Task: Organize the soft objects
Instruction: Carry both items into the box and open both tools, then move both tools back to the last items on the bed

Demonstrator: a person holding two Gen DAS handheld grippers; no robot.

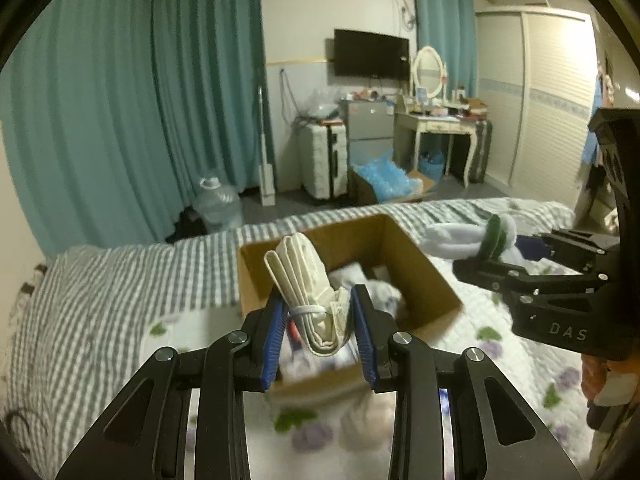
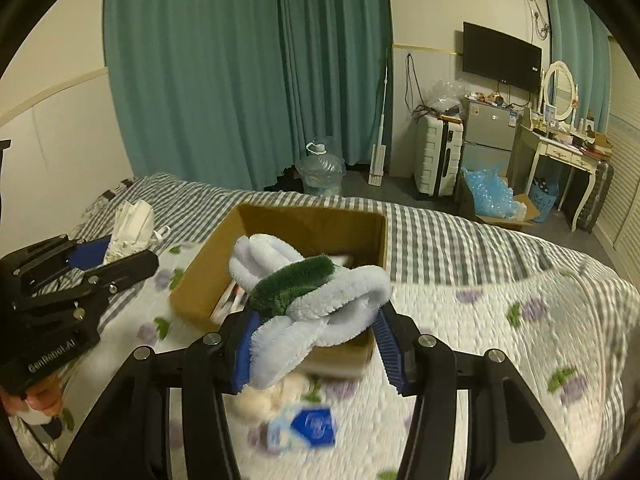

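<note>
Both hands were up over the bed [image 1: 100,288], each carrying something soft. The left gripper [image 1: 320,320] had its fingers clamped on a folded cream bundle [image 1: 308,284] tied with a thin white band. The right gripper [image 2: 316,340] had its fingers pressed on a fluffy pale-blue roll [image 2: 320,300] wrapped in a dark green band.

Under them sat an open cardboard box [image 1: 420,272] on the quilt, with some white fabric already lying inside. From the left camera the bundle covered the near part of the box, and the right gripper hung at about three o'clock, beside the box. From the right camera the roll blocked most of the box's inside, and the left gripper appeared at nine o'clock.

Only the right camera showed a blue packet [image 2: 308,428] and a cream lump on the quilt at six o'clock, both blurred.

Beyond the bed stood a water jug [image 2: 322,170], a white suitcase [image 2: 436,156], a small fridge [image 2: 490,136] and a dressing table [image 2: 560,152], against teal curtains [image 2: 240,60].
</note>
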